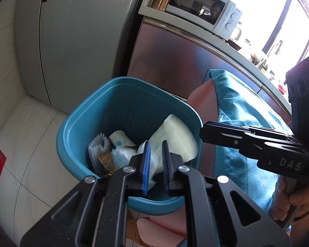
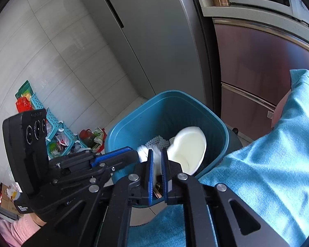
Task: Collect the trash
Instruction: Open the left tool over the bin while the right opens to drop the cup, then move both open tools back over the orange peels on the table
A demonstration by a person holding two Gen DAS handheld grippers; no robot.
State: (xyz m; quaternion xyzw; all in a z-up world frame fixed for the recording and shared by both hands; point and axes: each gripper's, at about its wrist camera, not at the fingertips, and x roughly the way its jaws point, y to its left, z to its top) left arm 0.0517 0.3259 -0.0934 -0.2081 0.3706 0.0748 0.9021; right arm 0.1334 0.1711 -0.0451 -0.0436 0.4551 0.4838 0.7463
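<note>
Teal plastic frames the drop: both handheld grippers hang over the open waste bin (image 1: 76,127) on a tiled kitchen floor (image 1: 20,144), beside a grey refrigerator (image 1: 72,30). The left gripper (image 1: 155,160) points down into the bin, its jaws parted by a narrow gap with crumpled white wrapping seen between the pads, though whether they press on it cannot be told. The right gripper (image 2: 157,164) likewise shows a slim gap, with nothing clearly pinched. A pale foam-like sheet (image 2: 190,146) appears blurred against the bin's inner wall, apparently dropping, above the white wrappers (image 1: 121,142) and ridged white piece (image 1: 98,146) already at the bottom. Releasing well probably means keeping both tips inside the rim until the jaws have spread enough to free the trash, then lifting straight up so nothing clings to the blue pads (image 1: 147,164) or snags the teal cloth (image 2: 267,164) draped just beside the bin.
</note>
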